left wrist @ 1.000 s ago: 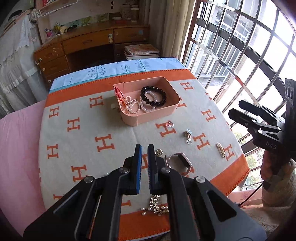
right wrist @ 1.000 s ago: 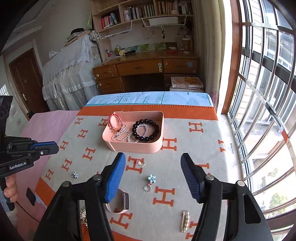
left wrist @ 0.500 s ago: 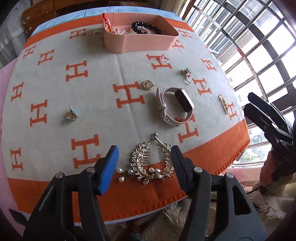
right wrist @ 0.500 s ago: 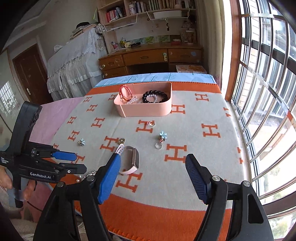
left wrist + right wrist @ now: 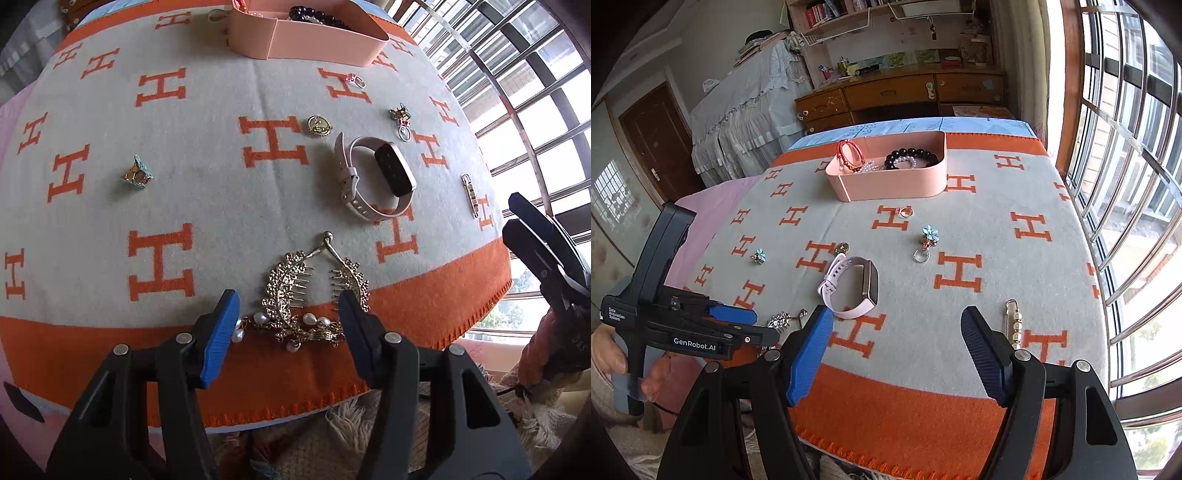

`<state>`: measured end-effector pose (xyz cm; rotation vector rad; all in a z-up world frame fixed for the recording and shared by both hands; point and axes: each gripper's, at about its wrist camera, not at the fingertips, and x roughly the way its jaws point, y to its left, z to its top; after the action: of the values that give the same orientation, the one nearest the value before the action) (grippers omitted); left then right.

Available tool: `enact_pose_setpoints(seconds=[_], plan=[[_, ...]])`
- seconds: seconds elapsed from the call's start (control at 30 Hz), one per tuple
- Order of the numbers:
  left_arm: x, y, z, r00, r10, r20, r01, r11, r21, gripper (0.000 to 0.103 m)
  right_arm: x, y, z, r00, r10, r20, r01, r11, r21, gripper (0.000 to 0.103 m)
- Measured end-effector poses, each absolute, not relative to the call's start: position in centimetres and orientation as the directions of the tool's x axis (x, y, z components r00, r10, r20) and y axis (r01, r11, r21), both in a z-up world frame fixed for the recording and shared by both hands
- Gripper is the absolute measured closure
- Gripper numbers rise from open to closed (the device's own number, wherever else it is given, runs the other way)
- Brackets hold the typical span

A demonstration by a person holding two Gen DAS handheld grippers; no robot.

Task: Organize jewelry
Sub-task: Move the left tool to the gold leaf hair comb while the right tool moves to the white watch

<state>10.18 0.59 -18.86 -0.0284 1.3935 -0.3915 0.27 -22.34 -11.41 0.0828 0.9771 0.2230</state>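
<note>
Since the goal is getting all the loose jewelry into the pink box [image 5: 886, 184], I've got my left tool [image 5: 286, 314] parked right over the gold hair comb [image 5: 314, 291] at the near edge of the counter [image 5: 207, 147]. Its jaws have just been opening and closing a touch, and right now they stand spread with the comb's pearl end sitting between the blue pads, not pinched yet as far as I can see. I'm coming at it steeply from above because the thing lies flat on the blanket [image 5: 110, 229] and there's no other way to get under those teeth, I reckon.

My right tool [image 5: 897, 350] is spread wide too, holding nothing, hovering over the orange border. The pearl pin [image 5: 1014, 325] lies just beside its right finger, so that's probably its next pick.

Everything else is still scattered on the blanket: the pink watch [image 5: 855, 286] in the middle, a gold charm [image 5: 319, 125] just beyond it, a ring [image 5: 906, 212] near the box, a blue flower charm [image 5: 925, 242], and a little butterfly clip [image 5: 136, 173] off to the left. The box at the far side already has a red bracelet [image 5: 849, 153], black beads [image 5: 910, 157] and some pearls in it.

Main worry: the comb is springy and tangly, so it could slip or snag on the blanket.
</note>
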Motion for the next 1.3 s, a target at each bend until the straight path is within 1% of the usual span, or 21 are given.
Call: enact_pose_setpoints(seconds=[0.13, 0.3, 0.4, 0.47, 0.53, 0.6, 0.67, 0.73, 0.93, 1.17, 1.3], plan=[[9.0, 0.7, -18.0, 0.127, -0.294, -0.947, 0.21, 0.941, -0.263, 0.05, 0.6, -21.8, -11.4, 0.535, 0.232, -0.812, -0.19, 0.97, 0.151, 0.029], [7.8, 1.2, -17.6, 0.099, -0.331, -0.938, 0.096, 0.942, -0.322, 0.05, 1.1, -20.9, -11.7, 0.528, 0.246, -0.813, -0.239, 0.962, 0.135, 0.029], [7.6, 1.6, -18.3, 0.072, -0.364, -0.929, 0.013, 0.931, -0.364, 0.05, 1.1, -20.5, -11.7, 0.53, 0.258, -0.807, -0.27, 0.954, 0.128, 0.03], [7.6, 1.7, -19.1, 0.057, -0.381, -0.923, -0.039, 0.923, -0.384, 0.053, 1.0, -20.4, -11.6, 0.535, 0.265, -0.802, -0.286, 0.95, 0.124, 0.03], [7.6, 1.7, -19.8, 0.042, -0.402, -0.915, -0.082, 0.911, -0.404, 0.061, 0.6, -20.4, -11.4, 0.539, 0.271, -0.797, -0.297, 0.947, 0.121, 0.03], [7.8, 1.6, -20.3, 0.044, -0.412, -0.91, -0.114, 0.903, -0.415, 0.062, 0.4, -20.5, -11.3, 0.543, 0.273, -0.794, -0.303, 0.946, 0.118, 0.03], [7.9, 1.3, -20.3, 0.064, -0.41, -0.91, -0.119, 0.902, -0.415, 0.064, 0.1, -20.8, -11.3, 0.545, 0.274, -0.792, -0.305, 0.945, 0.118, 0.03], [8.1, 0.9, -20.7, 0.064, -0.414, -0.908, -0.136, 0.898, -0.419, 0.072, -0.1, -21.2, -11.3, 0.547, 0.275, -0.791, -0.302, 0.946, 0.12, 0.03], [9.5, 0.4, -20.8, 0.106, -0.39, -0.914, -0.138, 0.905, -0.402, 0.074, -0.1, -21.9, -11.7, 0.538, 0.277, -0.796, -0.288, 0.948, 0.135, 0.03], [11.9, 0.1, -20.5, 0.111, -0.348, -0.931, -0.08, 0.93, -0.358, 0.075, 0.8, -21.0, -11.7, 0.53, 0.261, -0.807, -0.297, 0.948, 0.111, 0.03], [13.2, -0.3, -20.4, 0.106, -0.314, -0.944, -0.033, 0.947, -0.319, 0.08, 1.4, -20.6, -11.3, 0.54, 0.259, -0.801, -0.3, 0.948, 0.105, 0.03]])
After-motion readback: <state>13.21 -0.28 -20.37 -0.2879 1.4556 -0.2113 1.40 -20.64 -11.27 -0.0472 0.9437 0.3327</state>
